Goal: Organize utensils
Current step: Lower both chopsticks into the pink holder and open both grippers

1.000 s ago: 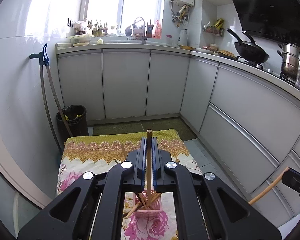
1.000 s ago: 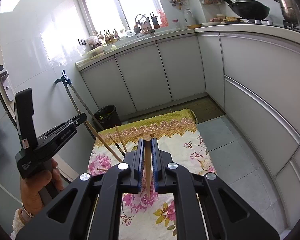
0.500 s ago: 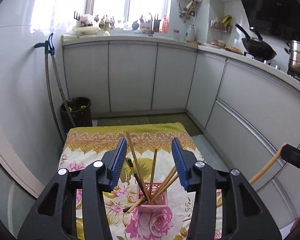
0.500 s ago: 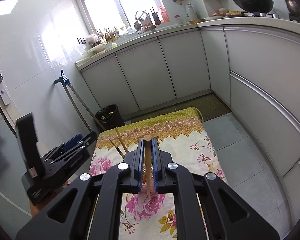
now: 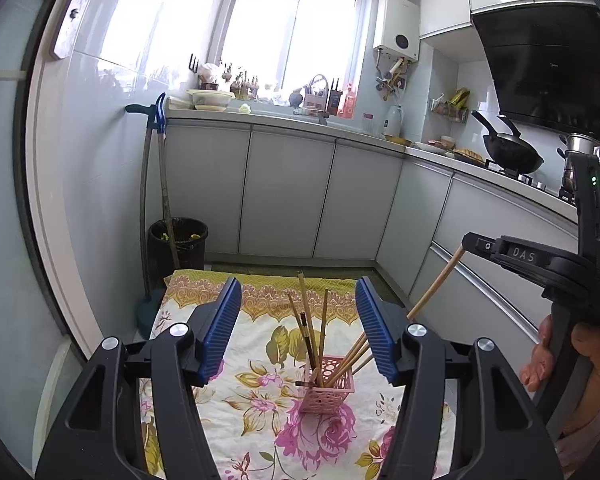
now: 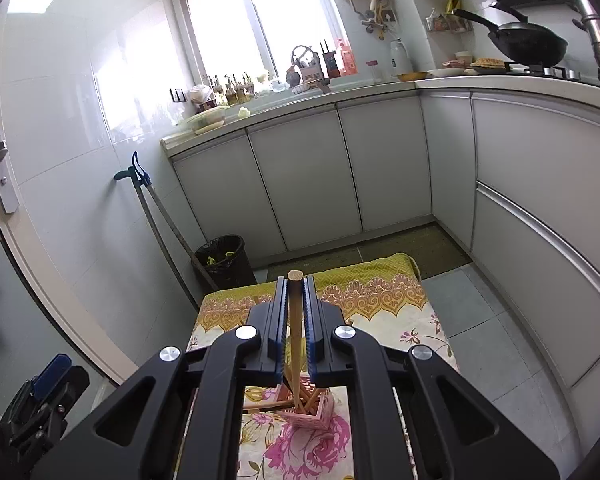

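In the left wrist view, the left tool (image 5: 298,330) is seen with its 2 blue pads spread wide apart and nothing between them. Beyond and below the gap, the pink basket (image 5: 328,394) stands on the flowered cloth (image 5: 240,420) covering the surface. Several chopsticks (image 5: 308,324) are already lodged in it, some nearly upright, others leaning to the right. At the right edge, the right tool (image 5: 466,242) is seen from the side, carried by a hand (image 5: 556,356). A single chopstick (image 5: 436,286) is clamped in it, the long axis slanting down and to the left toward the basket.

In the right wrist view, the right tool is shown with its pads closed on that chopstick, which runs up between them with its blunt round end at the far tip. Its lower end points into or just over the basket mouth; contact cannot be told from here. The basket lies directly below and ahead of this tool, so the right hand is judged the one placed for the insertion, by lowering along the stick's own axis.

The slant of the carried chopstick is given only by the left view; its line-up over the basket opening is given only by the right view.
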`<state>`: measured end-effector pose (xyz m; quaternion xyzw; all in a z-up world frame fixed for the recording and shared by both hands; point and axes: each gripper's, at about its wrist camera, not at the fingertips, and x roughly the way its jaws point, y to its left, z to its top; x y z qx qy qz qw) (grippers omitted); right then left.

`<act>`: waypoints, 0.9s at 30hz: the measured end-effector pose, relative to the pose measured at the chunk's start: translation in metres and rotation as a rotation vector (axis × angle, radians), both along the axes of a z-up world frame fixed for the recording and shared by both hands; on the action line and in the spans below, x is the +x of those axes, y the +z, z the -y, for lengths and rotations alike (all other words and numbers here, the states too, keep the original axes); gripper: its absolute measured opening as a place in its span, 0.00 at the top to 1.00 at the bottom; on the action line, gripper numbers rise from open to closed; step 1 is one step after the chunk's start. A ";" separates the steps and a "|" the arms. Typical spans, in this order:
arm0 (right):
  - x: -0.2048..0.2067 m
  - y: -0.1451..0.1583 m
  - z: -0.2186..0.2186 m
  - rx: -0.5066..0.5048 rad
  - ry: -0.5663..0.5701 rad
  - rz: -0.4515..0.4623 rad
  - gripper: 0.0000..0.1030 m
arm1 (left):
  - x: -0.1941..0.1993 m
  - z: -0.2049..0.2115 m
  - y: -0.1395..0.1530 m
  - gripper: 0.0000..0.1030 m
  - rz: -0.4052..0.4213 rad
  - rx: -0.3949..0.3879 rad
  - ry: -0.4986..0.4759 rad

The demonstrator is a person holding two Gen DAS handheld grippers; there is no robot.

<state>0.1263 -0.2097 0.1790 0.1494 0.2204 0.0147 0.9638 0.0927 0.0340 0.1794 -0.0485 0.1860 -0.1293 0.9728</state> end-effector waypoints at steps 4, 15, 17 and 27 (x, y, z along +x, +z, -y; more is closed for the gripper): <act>0.017 -0.024 -0.008 -0.010 0.000 -0.030 0.92 | 0.002 -0.008 -0.011 0.45 -0.019 -0.009 0.013; 0.040 -0.079 -0.027 -0.050 0.006 -0.079 0.89 | 0.004 -0.015 -0.026 0.40 -0.057 -0.022 0.052; 0.032 -0.074 -0.027 -0.056 -0.001 -0.062 0.59 | -0.002 -0.012 -0.020 0.34 -0.027 -0.007 0.078; -0.053 -0.051 -0.019 -0.142 -0.140 -0.005 0.19 | -0.056 0.018 -0.005 0.07 0.108 0.077 0.250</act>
